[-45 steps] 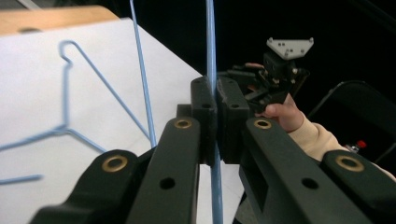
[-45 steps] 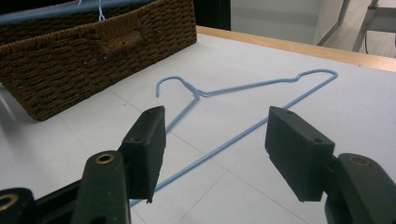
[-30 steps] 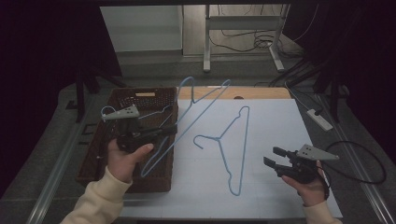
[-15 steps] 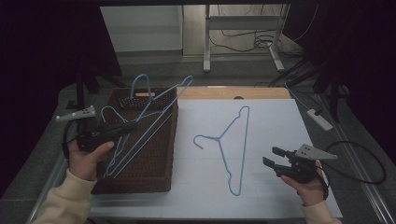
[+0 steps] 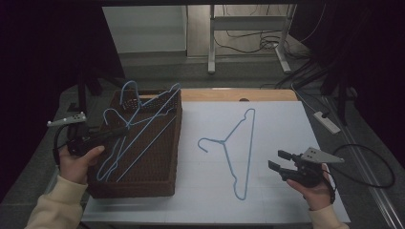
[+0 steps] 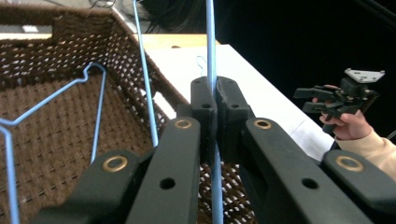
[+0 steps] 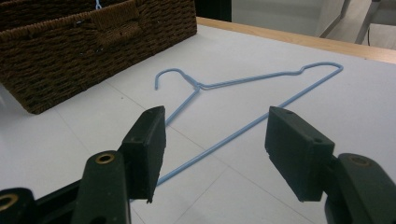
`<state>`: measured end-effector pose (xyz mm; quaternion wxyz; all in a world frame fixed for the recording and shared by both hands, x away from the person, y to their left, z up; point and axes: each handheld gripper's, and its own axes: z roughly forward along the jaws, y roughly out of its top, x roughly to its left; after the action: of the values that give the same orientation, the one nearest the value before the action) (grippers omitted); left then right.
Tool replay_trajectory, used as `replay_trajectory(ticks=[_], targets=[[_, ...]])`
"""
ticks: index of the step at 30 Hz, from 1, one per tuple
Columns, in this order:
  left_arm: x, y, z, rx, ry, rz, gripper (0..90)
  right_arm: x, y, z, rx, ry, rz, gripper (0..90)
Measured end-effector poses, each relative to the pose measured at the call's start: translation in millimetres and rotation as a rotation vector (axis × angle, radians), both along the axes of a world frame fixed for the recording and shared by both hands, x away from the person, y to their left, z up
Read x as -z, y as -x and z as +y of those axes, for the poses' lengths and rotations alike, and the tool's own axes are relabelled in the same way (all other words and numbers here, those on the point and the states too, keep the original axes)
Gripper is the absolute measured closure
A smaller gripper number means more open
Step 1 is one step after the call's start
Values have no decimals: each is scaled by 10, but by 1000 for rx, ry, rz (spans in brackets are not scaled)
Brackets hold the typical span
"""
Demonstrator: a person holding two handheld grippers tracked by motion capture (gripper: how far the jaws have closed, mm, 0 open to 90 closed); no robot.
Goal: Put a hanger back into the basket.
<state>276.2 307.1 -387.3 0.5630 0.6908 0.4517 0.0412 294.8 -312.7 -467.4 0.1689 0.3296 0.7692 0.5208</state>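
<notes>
Held hanger: while its wire is pinched between the closed jaws of the left gripper (image 6: 211, 100), a blue wire hanger (image 5: 143, 121) is kept tilted over the wicker basket (image 5: 174, 143), its hook raised near the basket's far rim.
Second basket hanger: another blue hanger (image 5: 111, 143) is seen inside the basket, beside the held one; whether the two touch cannot be told.
Basket: it is set at the left edge of the white tabletop (image 5: 277, 124), reaching from the near edge toward the far one.
Loose hanger: a third blue hanger (image 5: 236, 148) is laid flat near the tabletop's middle, hook toward the basket.
Right gripper (image 5: 281, 161): it is held by the right hand (image 5: 317, 191) near the near right corner, jaws spread apart and empty, the loose hanger just beyond them.
</notes>
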Motion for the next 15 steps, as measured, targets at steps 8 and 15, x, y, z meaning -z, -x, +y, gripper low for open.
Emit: replay_trajectory(ticks=[8,15], targets=[[104,-49,88,-26,-13,27,866,10,-6,-11,7,3,6,396],[270,-134,61,-4,-42,88,866,11,-9,-5,7,4,3,396]])
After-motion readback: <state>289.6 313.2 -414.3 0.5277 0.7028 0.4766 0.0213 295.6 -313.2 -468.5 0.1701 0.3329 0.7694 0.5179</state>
